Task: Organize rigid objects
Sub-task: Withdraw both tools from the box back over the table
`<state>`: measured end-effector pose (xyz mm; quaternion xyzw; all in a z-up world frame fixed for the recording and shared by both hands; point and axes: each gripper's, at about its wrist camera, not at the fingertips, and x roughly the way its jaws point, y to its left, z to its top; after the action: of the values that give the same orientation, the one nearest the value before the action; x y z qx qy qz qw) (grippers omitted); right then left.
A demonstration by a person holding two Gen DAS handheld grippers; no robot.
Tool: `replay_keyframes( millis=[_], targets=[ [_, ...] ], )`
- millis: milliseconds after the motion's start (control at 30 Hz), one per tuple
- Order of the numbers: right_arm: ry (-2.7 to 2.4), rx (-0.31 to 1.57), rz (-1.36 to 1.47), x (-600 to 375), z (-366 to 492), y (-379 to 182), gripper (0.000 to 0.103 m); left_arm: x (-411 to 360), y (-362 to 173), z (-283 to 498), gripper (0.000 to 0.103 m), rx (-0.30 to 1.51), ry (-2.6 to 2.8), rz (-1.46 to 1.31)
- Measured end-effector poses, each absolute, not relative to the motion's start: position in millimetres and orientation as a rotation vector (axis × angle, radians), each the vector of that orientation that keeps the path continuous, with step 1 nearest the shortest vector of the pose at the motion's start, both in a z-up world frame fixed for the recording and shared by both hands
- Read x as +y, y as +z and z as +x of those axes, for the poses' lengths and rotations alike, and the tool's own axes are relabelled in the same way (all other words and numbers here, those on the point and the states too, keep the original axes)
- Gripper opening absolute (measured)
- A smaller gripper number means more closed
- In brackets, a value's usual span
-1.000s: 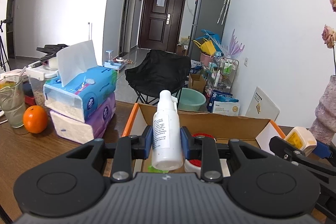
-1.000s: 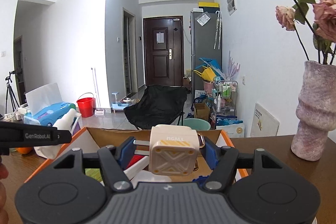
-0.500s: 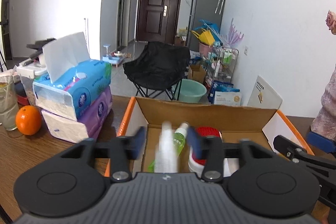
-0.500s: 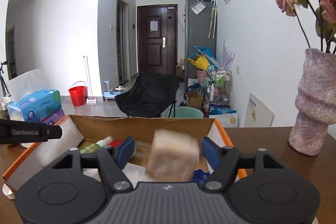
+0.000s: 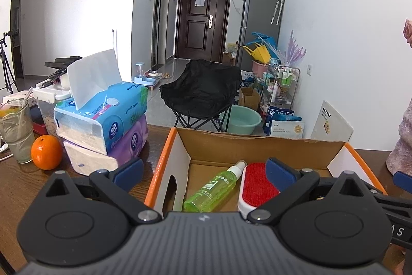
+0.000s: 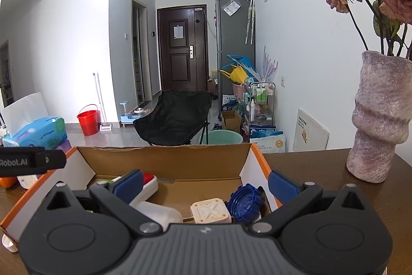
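Note:
An orange-edged cardboard box (image 5: 177, 159) stands on the wooden table. My left gripper (image 5: 203, 169) hovers over its near left part; its jaws are opening wide and hold nothing. Below them in the box lie a green spray bottle (image 5: 213, 188) and a red-and-white brush (image 5: 257, 187). My right gripper (image 6: 206, 182) hangs over the right part of the box (image 6: 164, 161), its jaws also opening, with nothing gripped. Under it lie a cream cube (image 6: 209, 210), a white bottle (image 6: 159, 213) and a blue ridged cap (image 6: 246, 201).
Two stacked tissue packs (image 5: 103, 120), an orange (image 5: 46, 152) and a glass (image 5: 15, 130) sit left of the box. A pink vase (image 6: 378, 115) with roses stands to the right. A small white cap (image 6: 7, 241) lies by the box's near left corner.
The left gripper let go of the white bottle and the right gripper let go of the cream cube. Both fell into the box, and both pairs of jaws spread wide.

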<state>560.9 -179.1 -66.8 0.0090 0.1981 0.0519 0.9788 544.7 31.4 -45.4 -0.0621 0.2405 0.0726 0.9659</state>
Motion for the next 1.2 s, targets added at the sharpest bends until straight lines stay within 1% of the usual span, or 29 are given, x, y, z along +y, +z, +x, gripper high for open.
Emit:
replay_keyframes(
  millis=[633,1200],
  targets=[
    [0.106,0.374,0.009,-184.0,547.0,-62.6,0.103,33.2,-39.5,530.1,0.103,0.48,0.154,-0.091],
    [0.102,0.347,-0.021,-200.3,500.0,-64.0,0.103,39.4,-42.1,487.9,0.103,0.491,0.147,-0.047]
  ],
)
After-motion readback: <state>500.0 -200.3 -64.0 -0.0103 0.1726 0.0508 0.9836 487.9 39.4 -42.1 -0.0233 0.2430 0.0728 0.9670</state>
